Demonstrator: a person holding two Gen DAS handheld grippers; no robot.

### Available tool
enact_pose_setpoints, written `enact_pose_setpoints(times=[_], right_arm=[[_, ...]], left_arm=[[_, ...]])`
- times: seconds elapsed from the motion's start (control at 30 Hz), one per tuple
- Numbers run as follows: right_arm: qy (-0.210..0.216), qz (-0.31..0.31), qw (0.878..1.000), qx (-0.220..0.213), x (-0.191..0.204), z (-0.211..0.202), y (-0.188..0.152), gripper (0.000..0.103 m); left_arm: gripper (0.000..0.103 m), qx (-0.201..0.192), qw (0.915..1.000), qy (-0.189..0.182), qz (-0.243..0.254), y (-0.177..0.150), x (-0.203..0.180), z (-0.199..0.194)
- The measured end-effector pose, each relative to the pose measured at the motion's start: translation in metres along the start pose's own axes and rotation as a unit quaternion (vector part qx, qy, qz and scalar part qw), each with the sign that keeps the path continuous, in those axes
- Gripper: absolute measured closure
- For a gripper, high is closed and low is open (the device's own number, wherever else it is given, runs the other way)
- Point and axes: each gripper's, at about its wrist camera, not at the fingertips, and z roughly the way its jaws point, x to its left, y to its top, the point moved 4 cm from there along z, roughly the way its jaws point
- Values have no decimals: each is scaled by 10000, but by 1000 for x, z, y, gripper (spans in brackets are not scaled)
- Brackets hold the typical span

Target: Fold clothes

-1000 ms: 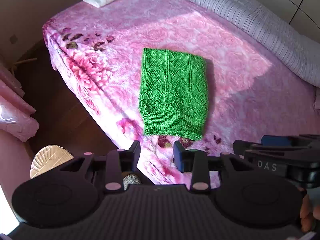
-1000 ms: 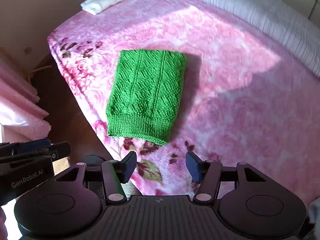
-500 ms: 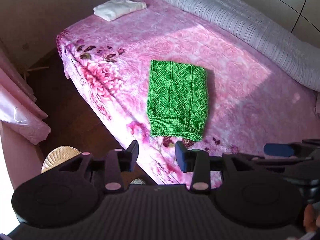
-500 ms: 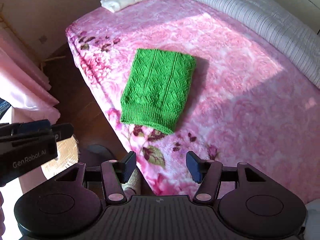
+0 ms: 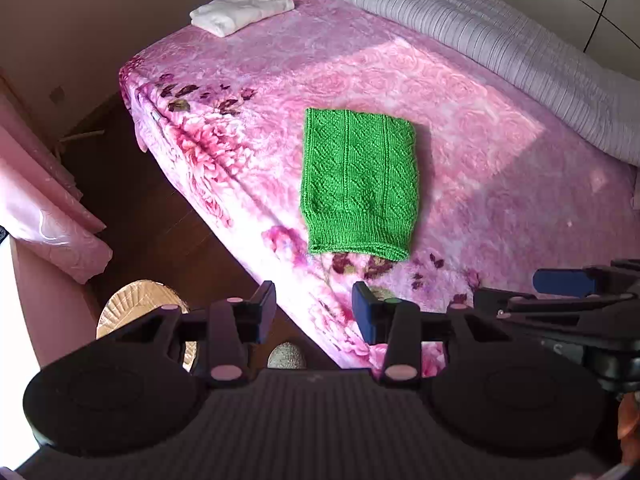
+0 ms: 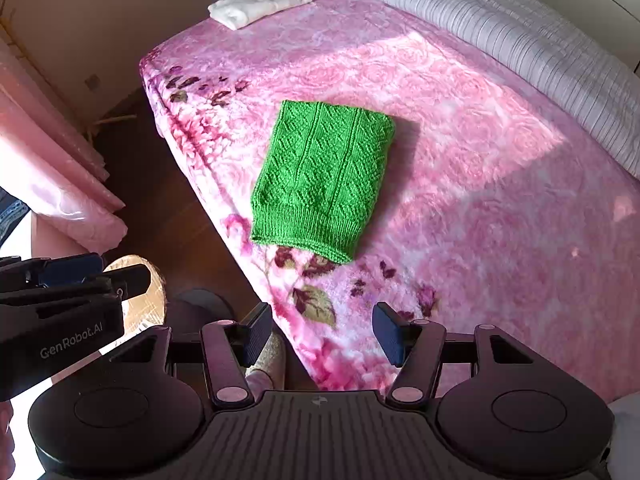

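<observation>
A green knitted garment (image 5: pixel 360 180) lies folded into a neat rectangle on the pink floral bed (image 5: pixel 480 200), near the bed's front edge; it also shows in the right wrist view (image 6: pixel 324 180). My left gripper (image 5: pixel 314 310) is open and empty, held back from the bed edge, well short of the garment. My right gripper (image 6: pixel 322 334) is open and empty, also short of the garment. Each gripper shows at the side of the other's view.
A folded white cloth (image 5: pixel 240 12) lies at the bed's far corner. A grey striped duvet (image 5: pixel 500 40) runs along the far side. Pink curtains (image 5: pixel 44 200) hang at the left. A round woven stool (image 5: pixel 140 304) stands on the dark floor beside the bed.
Both grippers have drawn back and up from the bed, so the green garment looks smaller and farther. The garment has not moved. Both grippers stay open.
</observation>
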Motion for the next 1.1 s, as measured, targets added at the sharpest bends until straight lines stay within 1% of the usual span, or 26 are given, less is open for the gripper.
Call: enact_pose_setpoints(times=[0.33,0.53,0.83,1.1], right_arm=[[83,-84,9999,46,7,1,-4,44],[79,-65,9999,63,7,4,-3,44],[-4,29,9998,176,4,12,6,44],[-143,283,9992,240,3,24,22,44]], left_arm=[[63,60,9999,95,-77,-9,5,-3],[63,65,9999,112,-46,-6,4,-2],[63,159,9999,5,63,8,5,11],[63,222,9989,-170,368,32,9,30]])
